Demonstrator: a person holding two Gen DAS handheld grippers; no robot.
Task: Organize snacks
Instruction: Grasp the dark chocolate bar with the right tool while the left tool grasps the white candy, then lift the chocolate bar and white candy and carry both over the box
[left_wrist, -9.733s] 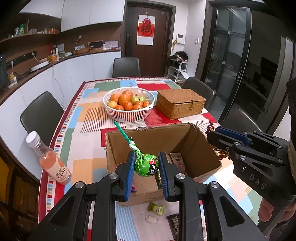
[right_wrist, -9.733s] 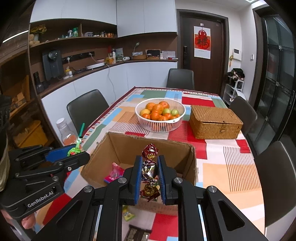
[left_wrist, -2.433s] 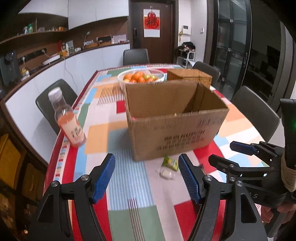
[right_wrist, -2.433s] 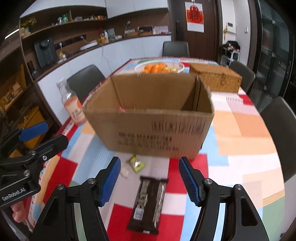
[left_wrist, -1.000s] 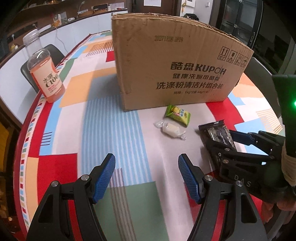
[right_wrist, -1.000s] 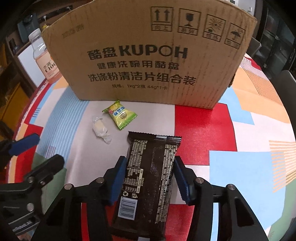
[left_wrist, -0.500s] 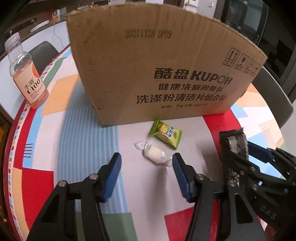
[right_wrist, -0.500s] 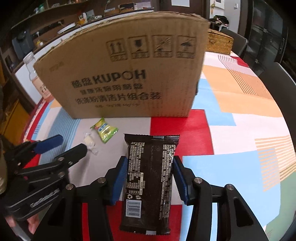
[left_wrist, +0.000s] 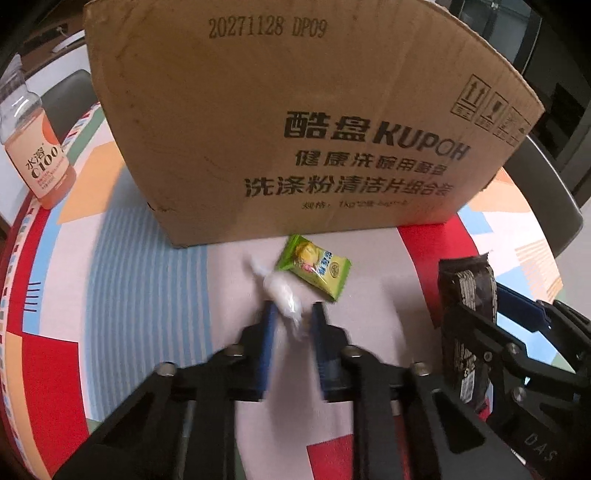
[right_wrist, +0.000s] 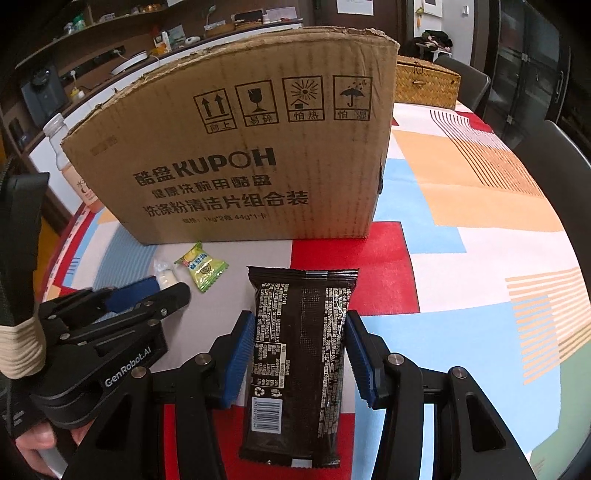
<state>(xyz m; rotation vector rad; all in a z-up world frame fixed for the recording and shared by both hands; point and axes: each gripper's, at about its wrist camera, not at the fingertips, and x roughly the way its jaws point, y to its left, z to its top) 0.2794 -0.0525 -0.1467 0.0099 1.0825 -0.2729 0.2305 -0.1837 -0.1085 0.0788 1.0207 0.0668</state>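
Two grabs going at once now: half a second back the left gripper (left_wrist: 290, 314) was spread wide around the white wrapped candy (left_wrist: 282, 293), and now its blue pads have pinched in on it, so that one looks ready to lift into the cardboard box (left_wrist: 295, 122). Right gripper (right_wrist: 300, 341) has the dark snack bar (right_wrist: 301, 354) clamped between its pads. Green candy (left_wrist: 314, 267) is left on the tablecloth (left_wrist: 147, 277), right in front of the box.
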